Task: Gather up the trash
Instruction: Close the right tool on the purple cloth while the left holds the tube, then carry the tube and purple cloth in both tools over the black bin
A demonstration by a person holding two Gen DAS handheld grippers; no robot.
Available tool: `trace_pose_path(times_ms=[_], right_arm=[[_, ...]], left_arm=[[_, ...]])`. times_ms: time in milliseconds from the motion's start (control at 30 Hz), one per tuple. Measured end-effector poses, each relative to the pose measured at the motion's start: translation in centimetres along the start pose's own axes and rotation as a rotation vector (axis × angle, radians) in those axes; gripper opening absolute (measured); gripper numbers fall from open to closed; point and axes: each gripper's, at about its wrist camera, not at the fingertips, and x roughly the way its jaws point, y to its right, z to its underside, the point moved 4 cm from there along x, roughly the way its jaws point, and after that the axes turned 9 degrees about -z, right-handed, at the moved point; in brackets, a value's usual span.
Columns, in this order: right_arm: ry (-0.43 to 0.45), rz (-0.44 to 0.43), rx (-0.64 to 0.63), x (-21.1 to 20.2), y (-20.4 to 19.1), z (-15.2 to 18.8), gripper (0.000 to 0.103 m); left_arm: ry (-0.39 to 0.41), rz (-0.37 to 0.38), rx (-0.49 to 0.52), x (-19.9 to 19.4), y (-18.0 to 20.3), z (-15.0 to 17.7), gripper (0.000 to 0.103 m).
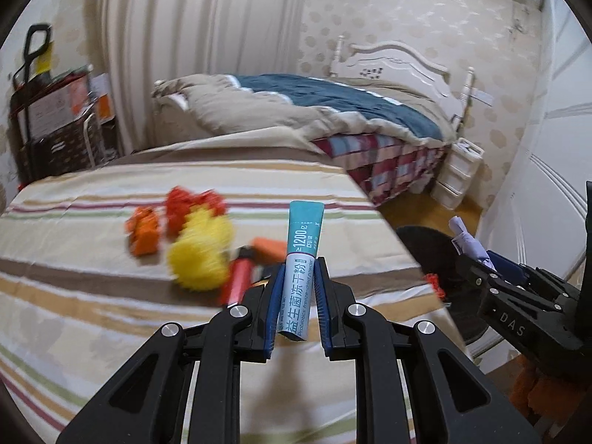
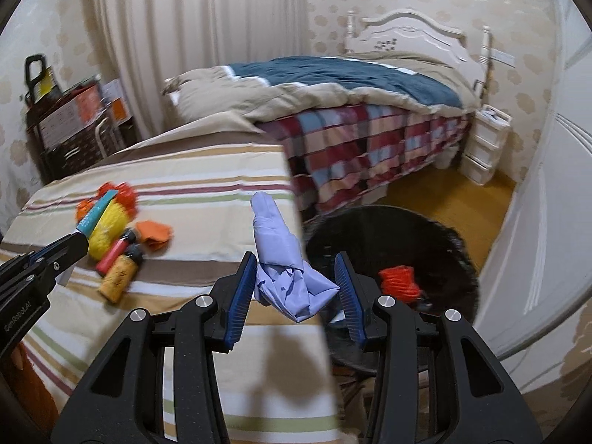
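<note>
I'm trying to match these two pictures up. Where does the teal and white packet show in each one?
Left wrist view: the teal and white packet stands upright at centre, clamped in the left gripper.
Right wrist view: the same packet is at the left edge, slanting out of that gripper, in front of the yellow toy.
Shared landmark: the yellow toy.

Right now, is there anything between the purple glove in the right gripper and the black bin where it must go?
Nothing visible blocks it. The right gripper holds the purple glove above the striped table's edge, and the black bin is open just to its right. Only an orange scrap lies inside.
</note>
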Motion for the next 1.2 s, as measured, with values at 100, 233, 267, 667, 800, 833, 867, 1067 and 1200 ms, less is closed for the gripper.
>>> trace_pose_path(times_ms=[100, 233, 267, 667, 800, 833, 867, 1067, 1200], right_arm=[[0.010, 0.030, 0.031, 0.0, 2.3, -0.2, 0.043], [0.020, 0.068, 0.062, 0.2, 5.0, -0.4, 0.043], [0.022, 0.078, 0.069, 0.2, 5.7, -0.4, 0.043], [0.017, 0.154, 0.142, 1.9, 11.7, -0.5, 0.043], [0.011, 0.162, 0.163, 2.4, 13.0, -0.3, 0.043], [0.010, 0.166, 0.167, 2.6, 13.4, -0.3, 0.043], [0.009, 0.169, 0.170, 2.6, 13.6, -0.2, 0.043], [-0.011, 0.189, 0.194, 3.3, 15.1, 0.3, 0.043], [-0.025, 0.201, 0.212, 4.0, 16.1, 0.5, 0.043]], left_arm=[[0.001, 0.026, 0.021, 0.9, 2.5, -0.4, 0.019], [-0.005, 0.052, 0.056, 2.0, 5.6, -0.8, 0.019], [-0.005, 0.060, 0.066, 2.3, 6.4, -0.9, 0.019], [-0.031, 0.096, 0.150, 5.9, 13.0, -1.3, 0.019], [-0.045, 0.098, 0.170, 6.8, 14.6, -1.3, 0.019], [-0.047, 0.098, 0.175, 7.1, 15.0, -1.4, 0.019], [-0.050, 0.097, 0.181, 7.4, 15.4, -1.4, 0.019], [-0.067, 0.090, 0.214, 8.7, 17.5, -1.1, 0.019], [-0.078, 0.084, 0.233, 9.4, 18.3, -0.9, 0.019]])
